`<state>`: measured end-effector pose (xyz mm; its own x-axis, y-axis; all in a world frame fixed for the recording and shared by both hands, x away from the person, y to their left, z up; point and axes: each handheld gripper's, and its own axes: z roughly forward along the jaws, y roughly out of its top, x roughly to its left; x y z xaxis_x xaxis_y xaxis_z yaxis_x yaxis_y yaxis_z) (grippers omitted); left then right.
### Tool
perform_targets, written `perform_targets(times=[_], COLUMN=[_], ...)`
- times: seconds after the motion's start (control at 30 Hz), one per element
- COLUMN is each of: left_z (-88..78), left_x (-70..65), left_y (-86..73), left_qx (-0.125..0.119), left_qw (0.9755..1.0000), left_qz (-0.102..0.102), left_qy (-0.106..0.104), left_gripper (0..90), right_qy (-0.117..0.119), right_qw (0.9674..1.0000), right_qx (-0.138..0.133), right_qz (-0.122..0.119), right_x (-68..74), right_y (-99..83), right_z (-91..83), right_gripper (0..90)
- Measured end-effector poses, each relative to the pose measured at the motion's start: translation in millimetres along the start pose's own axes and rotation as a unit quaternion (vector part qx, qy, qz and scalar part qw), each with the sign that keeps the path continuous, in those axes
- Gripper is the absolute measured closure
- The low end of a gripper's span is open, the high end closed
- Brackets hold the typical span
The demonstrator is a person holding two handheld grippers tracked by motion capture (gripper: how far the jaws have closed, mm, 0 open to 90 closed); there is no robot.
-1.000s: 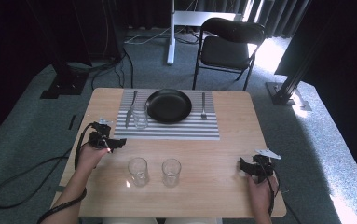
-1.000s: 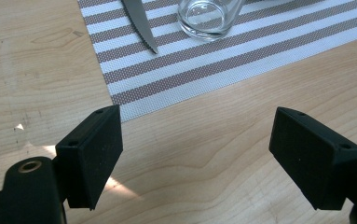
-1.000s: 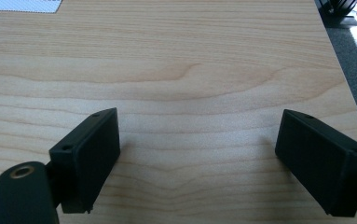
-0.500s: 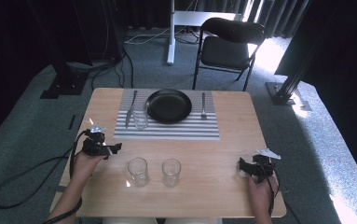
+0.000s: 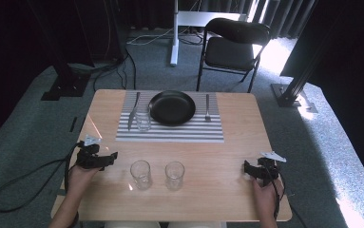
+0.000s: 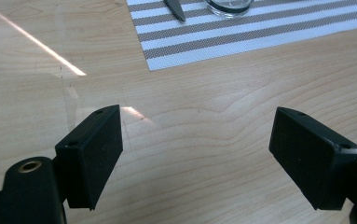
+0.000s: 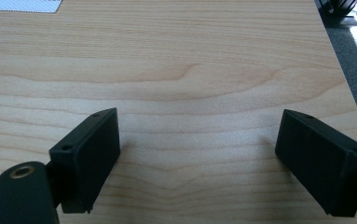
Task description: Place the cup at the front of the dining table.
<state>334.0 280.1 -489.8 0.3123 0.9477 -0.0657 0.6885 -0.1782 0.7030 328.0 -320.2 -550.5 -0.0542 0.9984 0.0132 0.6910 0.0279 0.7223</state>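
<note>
In the left gripper view the top edge cuts off the knife (image 6: 175,10) and glass (image 6: 228,6) on the striped mat (image 6: 260,35).

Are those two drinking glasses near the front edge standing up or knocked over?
Standing upright. The left glass and right glass both show round open rims facing up on the table.

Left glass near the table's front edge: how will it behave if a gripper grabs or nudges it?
The left glass looks clear and thin-walled, so probably fragile and slick between hard fingers. It stands upright, taller than wide, so a high push may tip it. The neighbouring glass stands close; sliding risks a knock.
</note>
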Motion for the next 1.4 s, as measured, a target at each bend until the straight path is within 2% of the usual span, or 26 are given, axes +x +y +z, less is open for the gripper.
perform_targets(times=[0.17, 0.27, 0.3, 0.57, 0.63, 0.73, 0.8, 1.0, 1.1, 1.2, 1.3, 1.4], left_z=[-7.2, -10.0, -10.8, -18.9, -21.9, -26.5, -29.6, -35.0, -37.1, -38.2, -38.7, -41.3], left_x=[2.1, 3.6, 3.4, 6.9, 9.3, 14.2, 17.0, 27.1, 29.5, 31.6, 31.7, 31.9], left_y=[-8.3, -13.5, -15.2, -36.1, -41.4, -48.2, -53.8, -65.1, -70.5, -76.8, -81.8, -86.0], left_qx=[-0.005, -0.002, -0.003, -0.016, -0.015, -0.019, -0.019, -0.026, -0.022, -0.023, -0.017, -0.022], left_qw=[0.9999, 1.0, 0.9999, 0.9996, 0.9994, 0.9991, 0.9988, 0.997, 0.9963, 0.9957, 0.9948, 0.9928], left_qz=[0.004, -0.005, -0.002, -0.017, -0.015, -0.023, -0.022, -0.046, -0.044, -0.051, -0.045, -0.044], left_qy=[0.015, 0.007, 0.012, 0.018, 0.029, 0.031, 0.04, 0.057, 0.071, 0.074, 0.089, 0.109], left_gripper=[17.9, 17.9, 17.9, 17.9, 17.9, 17.9, 17.9, 17.9, 17.9, 17.9, 17.9, 17.9], right_qy=[0.0, 0.0, 0.0, 0.0, 0.0, 0.0, 0.0, 0.0, 0.0, 0.0, 0.0, 0.0], right_qw=[1.0, 1.0, 1.0, 1.0, 1.0, 1.0, 1.0, 1.0, 1.0, 1.0, 1.0, 1.0], right_qx=[0.0, 0.0, 0.0, 0.0, 0.001, 0.0, 0.001, 0.0, 0.0, 0.0, 0.0, 0.0], right_qz=[0.0, 0.0, 0.0, 0.001, 0.001, 0.001, 0.001, 0.001, 0.001, 0.001, 0.001, 0.001], right_x=[0.0, 0.0, 0.0, 0.2, 0.2, 0.2, 0.2, 0.2, 0.2, 0.2, 0.2, 0.2], right_y=[0.0, 0.0, 0.0, 0.1, 0.1, 0.1, 0.1, 0.1, 0.1, 0.1, 0.1, 0.1], right_z=[0.0, 0.0, 0.0, 0.0, -0.1, -0.1, -0.1, -0.1, -0.1, -0.1, -0.1, -0.1], right_gripper=[13.2, 13.2, 13.2, 13.2, 13.2, 13.2, 13.2, 13.2, 13.2, 13.2, 13.2, 13.2])
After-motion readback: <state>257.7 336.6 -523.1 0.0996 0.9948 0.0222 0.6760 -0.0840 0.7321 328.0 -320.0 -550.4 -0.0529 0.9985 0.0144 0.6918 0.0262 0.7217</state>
